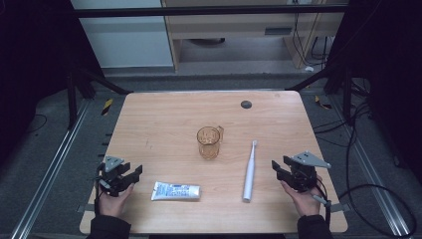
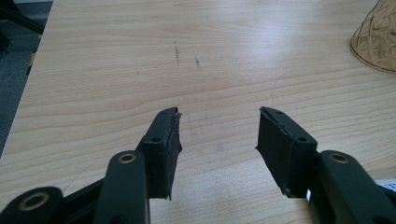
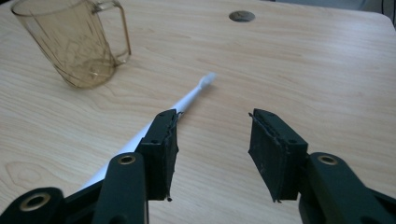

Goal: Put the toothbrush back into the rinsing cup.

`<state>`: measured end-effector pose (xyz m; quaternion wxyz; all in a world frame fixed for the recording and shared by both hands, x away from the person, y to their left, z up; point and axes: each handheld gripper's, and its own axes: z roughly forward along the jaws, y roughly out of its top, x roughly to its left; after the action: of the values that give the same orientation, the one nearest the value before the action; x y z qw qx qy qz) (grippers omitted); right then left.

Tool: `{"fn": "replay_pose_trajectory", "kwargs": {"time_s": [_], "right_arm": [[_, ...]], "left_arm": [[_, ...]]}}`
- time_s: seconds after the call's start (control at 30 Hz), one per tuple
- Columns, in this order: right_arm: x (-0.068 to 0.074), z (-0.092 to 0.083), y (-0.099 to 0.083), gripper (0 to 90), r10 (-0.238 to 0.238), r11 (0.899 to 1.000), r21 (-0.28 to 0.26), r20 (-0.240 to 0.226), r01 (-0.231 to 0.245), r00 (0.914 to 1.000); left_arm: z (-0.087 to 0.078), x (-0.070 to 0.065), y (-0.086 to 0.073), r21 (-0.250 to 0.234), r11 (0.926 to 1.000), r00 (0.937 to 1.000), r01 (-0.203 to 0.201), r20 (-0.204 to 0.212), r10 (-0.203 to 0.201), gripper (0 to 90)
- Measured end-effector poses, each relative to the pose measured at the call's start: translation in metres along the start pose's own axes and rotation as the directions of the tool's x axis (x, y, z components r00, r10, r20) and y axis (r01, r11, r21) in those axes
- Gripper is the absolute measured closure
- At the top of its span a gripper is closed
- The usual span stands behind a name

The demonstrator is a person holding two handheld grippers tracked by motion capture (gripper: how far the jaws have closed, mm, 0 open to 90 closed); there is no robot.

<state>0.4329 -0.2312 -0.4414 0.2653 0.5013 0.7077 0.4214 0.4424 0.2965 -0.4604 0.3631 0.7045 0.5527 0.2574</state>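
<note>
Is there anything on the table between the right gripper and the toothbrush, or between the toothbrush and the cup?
Nothing visible. The right gripper, jaws open and empty, sits just right of the toothbrush with bare table between them. The amber cup stands up and left of the brush head, also across bare wood.

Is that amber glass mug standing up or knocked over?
Upright: the mug stands on its base, mouth upward, handle at the side. It looks empty.

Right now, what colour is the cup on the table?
Translucent amber, with a cut criss-cross pattern; the cup shows best in the right gripper view.
</note>
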Motion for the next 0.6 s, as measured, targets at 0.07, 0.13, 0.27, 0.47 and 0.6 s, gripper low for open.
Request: {"fn": "replay_pose_trajectory", "kwargs": {"time_s": [0.07,0.13,0.27,0.47,0.6], "right_arm": [[0.005,0.003,0.003,53.4,-0.004,1.0,-0.009,-0.002,0.004,1.0],[0.01,0.008,0.006,55.2,-0.014,1.0,-0.01,0.002,0.014,0.9999],[0.012,0.014,0.009,57.2,-0.026,1.0,-0.012,0.003,0.026,0.9997],[0.015,0.028,0.014,65.1,-0.026,1.0,0.005,0.005,0.026,0.9996],[0.018,0.038,0.016,70.5,-0.037,0.999,0.023,0.004,0.037,0.9993]], "left_arm": [[0.0,0.0,0.0,-0.001,1.0,1.0,0.0,0.004,0.0,48.5],[-0.001,-0.001,0.001,-0.001,1.0,1.0,0.001,0.004,-0.001,49.7],[0.0,0.0,0.001,-0.001,1.0,1.0,0.005,0.006,-0.005,50.9],[-0.001,-0.002,0.001,-0.004,1.0,1.0,0.006,0.005,-0.006,54.1],[-0.001,-0.002,0.001,-0.003,1.0,1.0,0.006,0.008,-0.006,56.6]]}}
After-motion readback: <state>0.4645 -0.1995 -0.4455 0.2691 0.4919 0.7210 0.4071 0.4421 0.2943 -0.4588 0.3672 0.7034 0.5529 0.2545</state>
